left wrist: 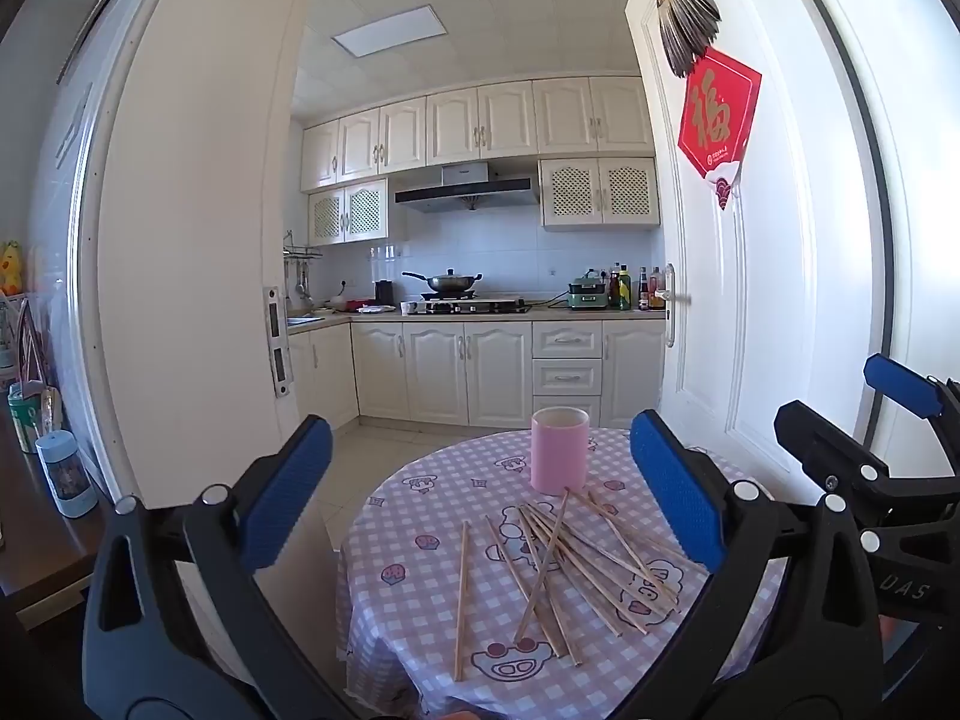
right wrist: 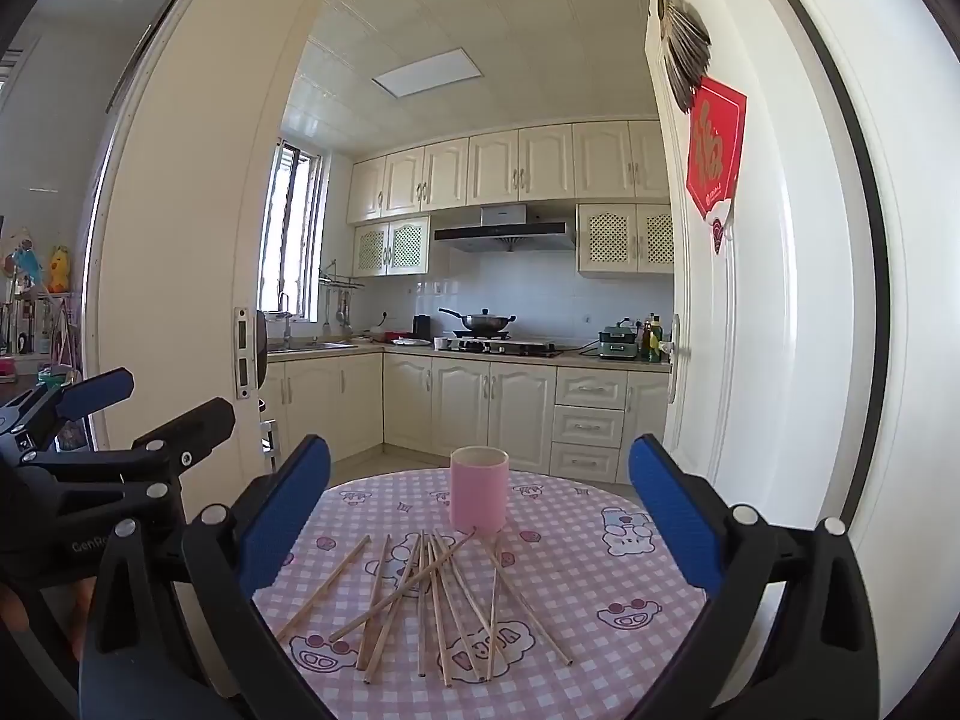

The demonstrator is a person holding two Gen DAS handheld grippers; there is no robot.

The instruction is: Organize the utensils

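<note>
Several wooden chopsticks (left wrist: 564,564) lie scattered in a loose pile on a round table with a pink checked cloth (left wrist: 420,516). A pink cylindrical cup (left wrist: 559,450) stands upright just behind them, open end up. The same chopsticks (right wrist: 432,594), cup (right wrist: 478,489) and table (right wrist: 600,576) show in the right wrist view. My left gripper (left wrist: 480,489) is open and empty, held above the near side of the table. My right gripper (right wrist: 480,516) is open and empty too, beside the left one (right wrist: 150,414). It also shows at the right edge of the left wrist view (left wrist: 852,414).
An open white door (left wrist: 720,300) with a red paper decoration (left wrist: 717,114) stands right of the table. A kitchen with cream cabinets and a wok on the stove (left wrist: 447,282) lies behind. A wooden side table with a blue container (left wrist: 63,471) is at the left.
</note>
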